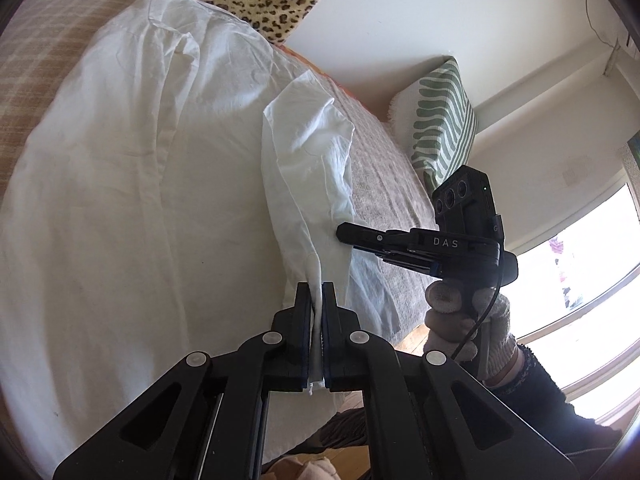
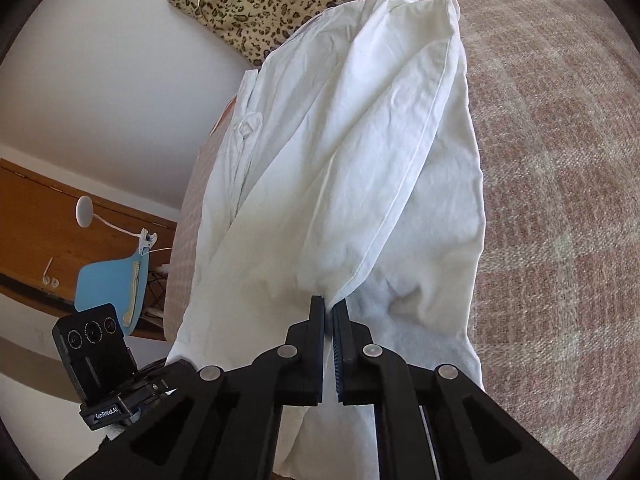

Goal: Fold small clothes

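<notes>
Left gripper (image 1: 317, 300): jaws closed on raised fold of white garment (image 1: 132, 184), which spreads ahead and leftward over plaid bedspread (image 1: 38, 80). Only this view shows gloved hand (image 1: 464, 320) holding right gripper (image 1: 345, 233), tip at same fold, plus striped cushion (image 1: 444, 128).

Right gripper (image 2: 329, 310): jaws pinched on garment seam edge; cloth runs ahead toward leopard-print pillow (image 2: 256, 4). Only here: blue chair (image 2: 110, 288), wooden desk (image 2: 36, 216).

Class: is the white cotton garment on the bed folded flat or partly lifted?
Partly lifted: both grippers pinch raised ridges of the white cotton garment.
</notes>
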